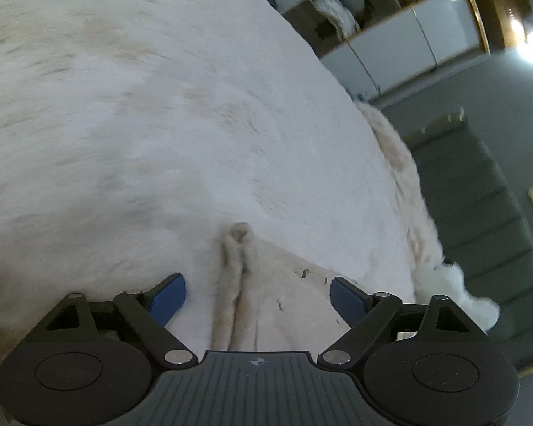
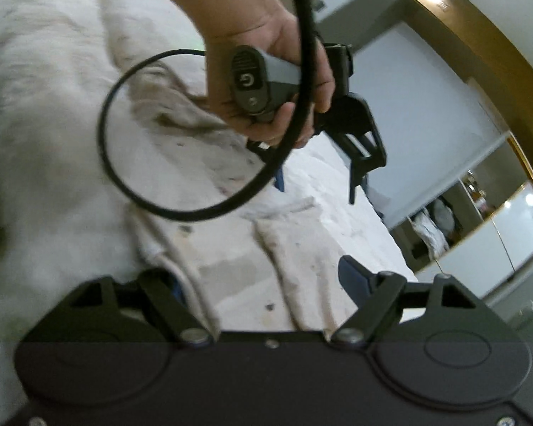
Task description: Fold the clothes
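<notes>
Cream fleece garment [image 2: 231, 266] lies spread on a white plush bed cover [image 1: 142, 106], filling the centre and lower half of the right wrist view and the lower centre of the left wrist view; its exact type cannot be told, though a corded edge at lower left of the right view suggests a hood or hem. Bed cover takes up nearly all of the left view, upper left to centre. Judgement: the garment is light, soft and limp, high friction against the plush, not fragile; it will sag and drag rather than slide, so lift before moving it. Best hold: a doubled edge or seam, such as the raised pleat [image 1: 236, 269] running up the lower centre of the left view, rather than a flat single layer. Open shelving unit [image 1: 341, 10] at upper right of the left view holds a pale bundle of fabric and some dark items; contents otherwise too blurred to name. Left gripper [image 1: 257, 296] has its blue pads [image 1: 168, 298] set wide apart, straddling the pleat, gripping nothing. Right gripper [image 2: 263, 284] also stands wide, hovering over the garment, holding nothing. Left hand [image 2: 266, 81] at upper centre of the right view grips the other tool's handle, a black cable [image 2: 131, 184] looping beneath it. Dark lint specks dot the fleece.
</notes>
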{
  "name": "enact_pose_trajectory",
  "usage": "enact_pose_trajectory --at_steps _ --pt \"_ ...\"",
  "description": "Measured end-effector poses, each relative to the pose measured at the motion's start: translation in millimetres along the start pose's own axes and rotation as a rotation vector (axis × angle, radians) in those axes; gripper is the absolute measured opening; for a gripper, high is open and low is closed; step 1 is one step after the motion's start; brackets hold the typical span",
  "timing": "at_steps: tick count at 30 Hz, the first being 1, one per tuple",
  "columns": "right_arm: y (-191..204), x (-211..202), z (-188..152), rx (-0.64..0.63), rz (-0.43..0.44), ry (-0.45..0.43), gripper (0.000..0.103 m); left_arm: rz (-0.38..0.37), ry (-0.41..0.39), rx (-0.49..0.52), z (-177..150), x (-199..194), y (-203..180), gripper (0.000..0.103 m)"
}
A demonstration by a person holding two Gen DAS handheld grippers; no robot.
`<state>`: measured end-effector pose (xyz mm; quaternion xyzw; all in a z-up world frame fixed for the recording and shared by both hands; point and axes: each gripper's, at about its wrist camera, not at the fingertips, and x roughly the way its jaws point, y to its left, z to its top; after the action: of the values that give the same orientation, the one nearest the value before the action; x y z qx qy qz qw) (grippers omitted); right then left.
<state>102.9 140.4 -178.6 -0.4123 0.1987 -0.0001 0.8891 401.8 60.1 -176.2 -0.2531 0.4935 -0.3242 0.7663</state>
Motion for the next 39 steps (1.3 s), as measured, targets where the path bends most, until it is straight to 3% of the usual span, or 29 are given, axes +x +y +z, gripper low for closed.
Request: enact_pose_trajectory --at_steps 2,4,5,7,8,9,12,16,20,28,33,38,39 --pt "1.7 8.6 3.5 0.008 -0.006 0.013 0.075 0.012 0.028 0.036 3.1 11.3 -7.7 0.06" --pt "2.9 16.5 7.8 0.019 -0.009 0.026 0.067 0.079 0.071 0.097 3.2 26.9 -15.8 0.031" --pt "4.2 20.5 10.8 0.02 -0.01 0.033 0.062 0.113 0.089 0.128 3.1 33.8 -19.6 0.026" --pt "6.4 26.5 15.5 0.021 -0.005 0.045 0.034 0.168 0.103 0.183 2.2 40.9 -25.5 0.009" --pt "7.2 28.4 16.9 0.021 0.001 0.05 0.023 0.155 0.098 0.183 3.2 39.5 -26.3 0.007" --pt "7.4 30.0 18.5 0.03 0.015 0.058 0.002 0.143 0.092 0.184 4.2 38.2 -27.0 0.006" --pt "2.4 29.5 21.8 0.086 0.045 0.062 0.003 0.104 0.059 0.199 6.1 26.5 -30.6 0.005" --pt "-25.6 7.6 21.1 0.202 0.033 -0.006 0.002 0.062 0.023 0.213 3.1 7.7 -36.3 0.005" --pt "-78.3 -27.2 15.9 0.361 -0.011 -0.072 0.002 -0.006 -0.051 0.212 -3.6 -20.2 -60.3 0.005" --pt "-199.9 -101.3 -53.2 0.642 -0.095 -0.149 0.0 -0.077 -0.104 0.277 -4.3 -30.8 -170.4 0.005" --pt "-259.5 -124.1 -118.7 0.82 -0.147 -0.16 0.0 -0.042 -0.08 0.4 -14.5 1.3 -278.8 0.005" --pt "-312.9 -139.6 -204.8 0.999 -0.238 -0.133 0.0 0.022 -0.018 0.51 -36.4 73.8 -355.8 0.005" --pt "-317.4 -132.2 -209.6 1.006 -0.244 -0.13 0.0 0.034 -0.005 0.531 -41.1 88.5 -369.7 0.005"
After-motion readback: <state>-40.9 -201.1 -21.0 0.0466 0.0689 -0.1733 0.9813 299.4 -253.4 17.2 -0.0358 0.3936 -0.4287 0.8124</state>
